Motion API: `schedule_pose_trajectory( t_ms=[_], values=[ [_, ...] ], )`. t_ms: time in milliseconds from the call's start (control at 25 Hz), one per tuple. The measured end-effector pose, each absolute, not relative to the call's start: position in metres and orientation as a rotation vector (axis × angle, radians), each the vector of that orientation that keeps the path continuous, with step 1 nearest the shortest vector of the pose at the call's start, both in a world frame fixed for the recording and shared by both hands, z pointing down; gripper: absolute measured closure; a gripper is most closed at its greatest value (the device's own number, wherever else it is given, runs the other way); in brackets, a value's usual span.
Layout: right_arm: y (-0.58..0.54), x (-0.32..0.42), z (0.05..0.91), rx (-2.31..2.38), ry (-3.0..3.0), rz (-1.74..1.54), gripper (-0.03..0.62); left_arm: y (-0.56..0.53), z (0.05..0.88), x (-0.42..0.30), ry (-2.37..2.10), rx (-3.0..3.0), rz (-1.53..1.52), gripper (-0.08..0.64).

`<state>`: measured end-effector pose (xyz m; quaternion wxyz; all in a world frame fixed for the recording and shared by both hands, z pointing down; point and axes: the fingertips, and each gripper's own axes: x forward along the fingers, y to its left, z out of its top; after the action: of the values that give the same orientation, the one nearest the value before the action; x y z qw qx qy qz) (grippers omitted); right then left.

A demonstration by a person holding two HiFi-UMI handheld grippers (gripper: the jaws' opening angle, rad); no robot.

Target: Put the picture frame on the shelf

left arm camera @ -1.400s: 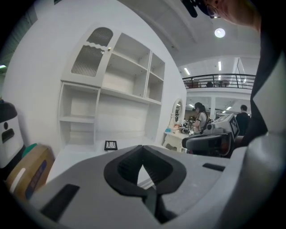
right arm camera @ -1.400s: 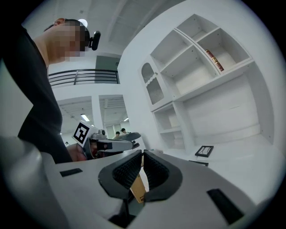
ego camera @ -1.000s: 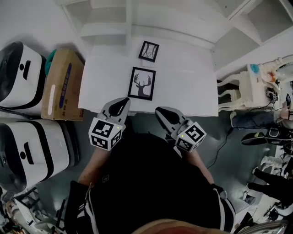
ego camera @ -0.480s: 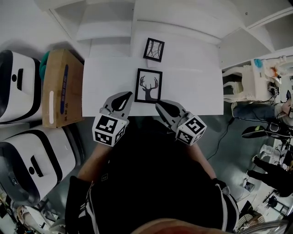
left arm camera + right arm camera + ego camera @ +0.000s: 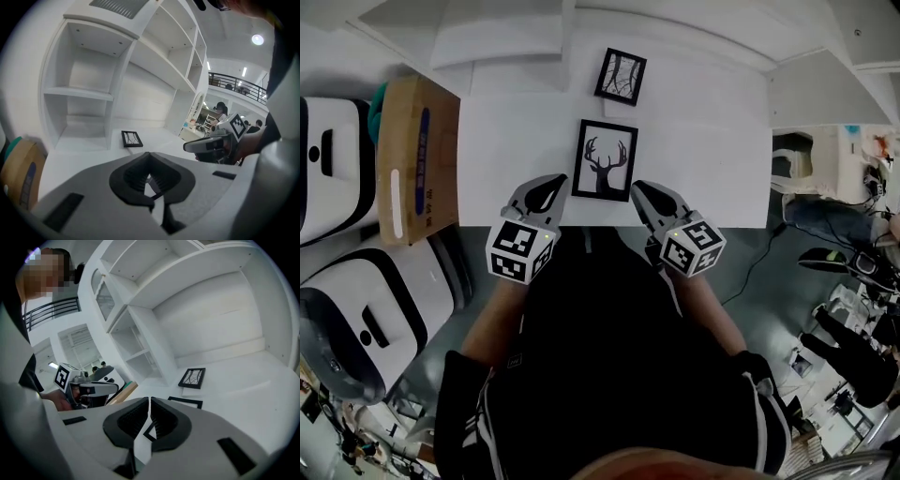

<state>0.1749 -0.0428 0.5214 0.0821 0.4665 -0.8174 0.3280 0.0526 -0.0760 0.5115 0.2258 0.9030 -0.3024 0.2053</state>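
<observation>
Head view: deer picture frame (image 5: 605,159) lies flat on the white table (image 5: 506,159), just ahead of left gripper (image 5: 549,185) and right gripper (image 5: 640,191). Both jaws are pressed together, empty. Approach stage, I'd say; next they need opening to grab its edges.

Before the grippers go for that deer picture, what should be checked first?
1. Deer frame lies flat on the white table, nothing on it: ok.
2. Left gripper open for a grasp: not ok, jaws shut, empty.
3. Right gripper open for a grasp: not ok, jaws shut, empty.
4. Small frame apart from the deer frame: ok.
5. Shelf shows bare space: ok.
6. Which of the two frames is meant: cannot tell.
</observation>
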Motion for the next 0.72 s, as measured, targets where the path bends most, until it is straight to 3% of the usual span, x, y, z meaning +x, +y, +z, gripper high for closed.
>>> schedule_pose_trajectory(
  t_ms=[720],
  values=[
    [-0.047,0.192,0.628,1.401,-2.233,1.266,0.568,-0.085,0.603,0.065,-0.803,2.282,0.694,0.549]
  ],
)
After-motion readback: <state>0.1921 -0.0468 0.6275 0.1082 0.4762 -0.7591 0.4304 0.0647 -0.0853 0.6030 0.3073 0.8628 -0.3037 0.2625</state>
